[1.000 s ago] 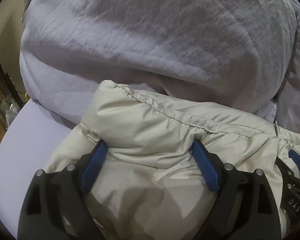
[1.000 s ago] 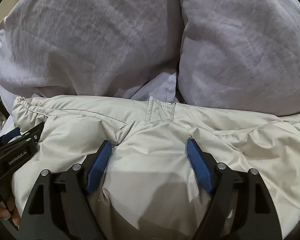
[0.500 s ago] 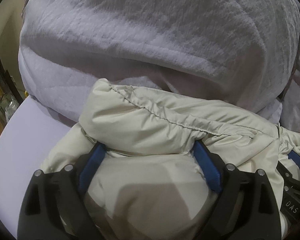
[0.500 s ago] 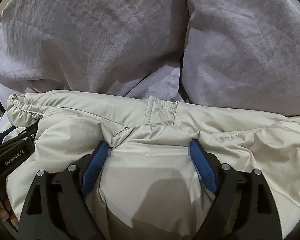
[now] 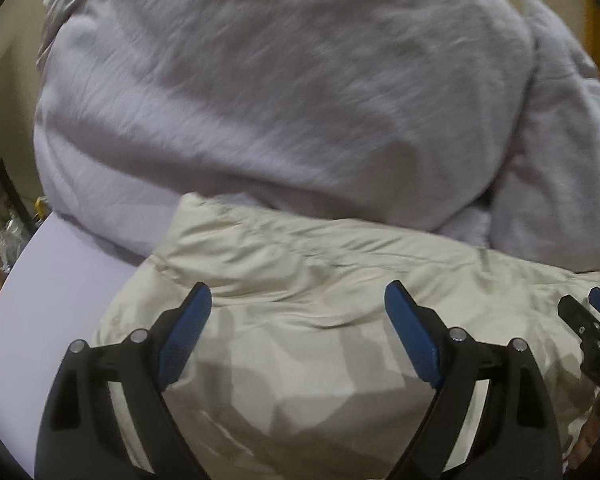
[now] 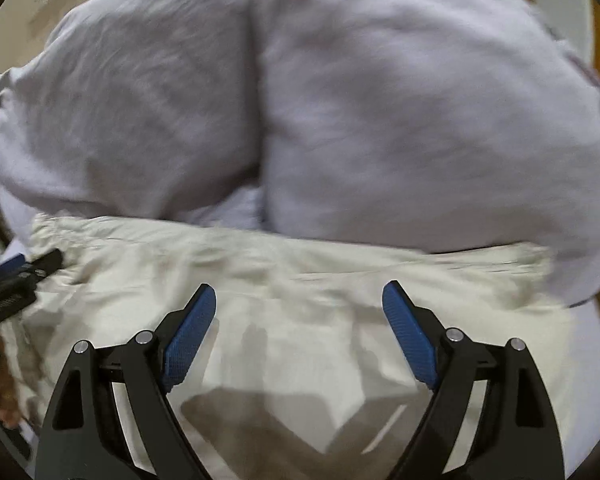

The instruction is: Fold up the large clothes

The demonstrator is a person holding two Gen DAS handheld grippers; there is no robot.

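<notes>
A cream puffy jacket (image 5: pixel 340 248) lies folded on the bed, its seamed far edge against the pillows; the right wrist view shows the jacket (image 6: pixel 260 256) across its width. My left gripper (image 5: pixel 298 296) hovers open above the jacket's left part, its blue pads (image 5: pixel 188 332) clear of the fabric. My right gripper (image 6: pixel 299 294) is open too, above the jacket's middle, with nothing between its pads (image 6: pixel 410 332). Each gripper shows at the edge of the other's view: the right gripper (image 5: pixel 592 320) and the left gripper (image 6: pixel 16 276).
Two big grey-lilac pillows (image 6: pixel 140 100) (image 6: pixel 420 120) pile up right behind the jacket and fill the far side. A pale lilac sheet (image 5: pixel 52 280) covers the bed, with its edge at the left. A person's hand (image 6: pixel 0 392) holds the left gripper.
Both grippers have drawn back and lifted off the jacket; their pads, sunk in the fabric before, now stand clear. The puffed fold between them has settled flatter.
</notes>
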